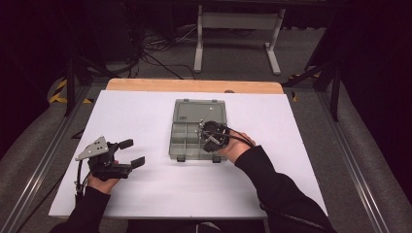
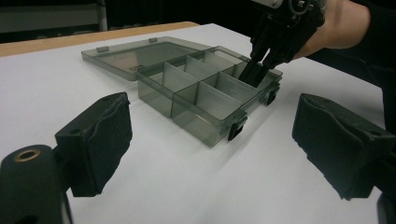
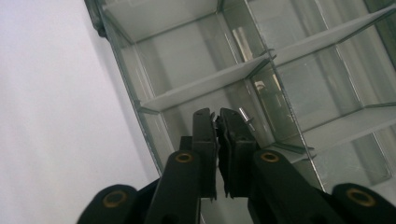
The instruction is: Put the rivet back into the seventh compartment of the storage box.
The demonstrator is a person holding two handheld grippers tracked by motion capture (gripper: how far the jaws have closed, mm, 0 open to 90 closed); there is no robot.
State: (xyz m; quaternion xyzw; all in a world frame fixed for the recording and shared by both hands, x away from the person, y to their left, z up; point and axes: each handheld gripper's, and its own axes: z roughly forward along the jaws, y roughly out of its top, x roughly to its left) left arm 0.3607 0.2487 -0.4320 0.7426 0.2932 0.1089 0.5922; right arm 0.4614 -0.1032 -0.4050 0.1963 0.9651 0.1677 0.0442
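You are dipping your clenched right gripper (image 1: 208,132) into the open box (image 1: 187,141); your left gripper (image 1: 132,153), released, is resting left of it.

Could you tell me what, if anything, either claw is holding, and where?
The left claw holds nothing. The right claw, inside the organizer box, is nearly closed; any grip cannot be told.

My grippers (image 1: 127,154) are black w/ brass-coloured rivets; left one has a grey plate (image 1: 92,148) on top. Organizer box (image 1: 187,136) is see-thru smoky grey-green w/ dark latches, on a white tabletop (image 1: 145,194) w/ light wood edge. My sleeves (image 1: 282,189) are black.
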